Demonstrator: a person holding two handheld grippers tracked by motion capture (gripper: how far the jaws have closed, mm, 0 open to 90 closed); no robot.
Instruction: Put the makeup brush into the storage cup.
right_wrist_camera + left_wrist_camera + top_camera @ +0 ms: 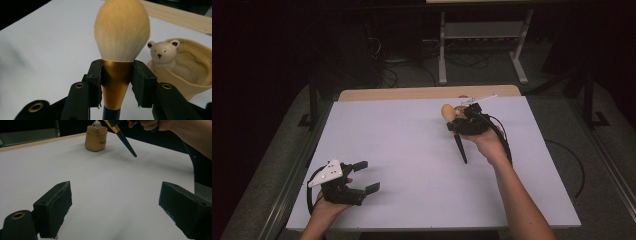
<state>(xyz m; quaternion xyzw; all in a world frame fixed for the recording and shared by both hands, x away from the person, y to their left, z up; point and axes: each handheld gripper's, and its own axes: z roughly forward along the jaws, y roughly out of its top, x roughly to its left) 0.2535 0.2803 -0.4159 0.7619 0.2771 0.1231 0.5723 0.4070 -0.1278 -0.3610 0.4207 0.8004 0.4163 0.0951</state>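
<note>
The right gripper (117, 82) clamps its two black jaws on the gold metal ferrule of a large makeup brush with a fluffy cream-yellow head and a dark tapered handle (121, 32), and in the high view this brush (460, 146) hangs above the far right part of the white table (412, 150) with its handle pointing down toward the person and its bristles up and away. Just beside the bristles stands a small tan ceramic pot with a white bear figure at its rim (185, 72); the left gripper view shows the same pot (96, 138) resting on the table near the wooden far edge, with the handle tip hovering clear of the surface to its right. The likely aim is to stand the brush in the pot, and the risks follow from that: the brush looks to be bristle-end toward the pot, so it would need turning before the handle can go in, and a turn made this close could sweep the head or the jaws against the bear and tip the light pot or push it toward the edge. The ferrule is smooth and tapered, so the grip could slip during a rotation and drop the brush. The left gripper (357, 176) rests near the front left corner with its jaws spread wide and nothing between them, well apart from the pot, so it cannot steady anything from there
</note>
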